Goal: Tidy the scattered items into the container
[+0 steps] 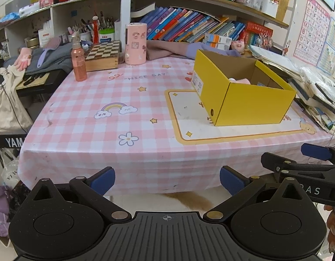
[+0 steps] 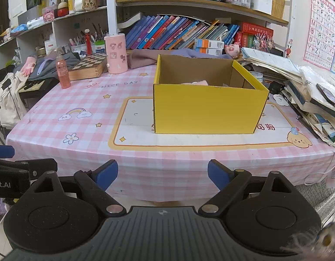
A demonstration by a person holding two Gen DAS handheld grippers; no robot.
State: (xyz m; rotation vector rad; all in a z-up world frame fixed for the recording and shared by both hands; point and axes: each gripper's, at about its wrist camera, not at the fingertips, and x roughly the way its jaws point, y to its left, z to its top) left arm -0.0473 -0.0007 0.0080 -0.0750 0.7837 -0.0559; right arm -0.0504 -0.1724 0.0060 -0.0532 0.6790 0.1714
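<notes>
This is a home, most likely a child's study corner. Ahead of the grippers a table [image 2: 65, 117] wears a pink checked cloth printed with rainbows and flowers. Beyond it, shelves hold slanting rows of children's books [image 2: 174, 32], pots of pens [image 1: 89, 27] and a chessboard box [image 1: 102, 54]. An alphabet chart [image 2: 321, 32] hangs on the wall to the right.

a table [image 2: 145, 174] draped in a pink-and-white checked cloth fills the room's middle. behind it stand white shelving units [image 1: 56, 15] and a long wooden shelf [image 2: 200, 6] over a row of leaning colourful books [image 2: 178, 32]. a pink alphabet poster [image 2: 321, 41] hangs on the white right wall.
</notes>
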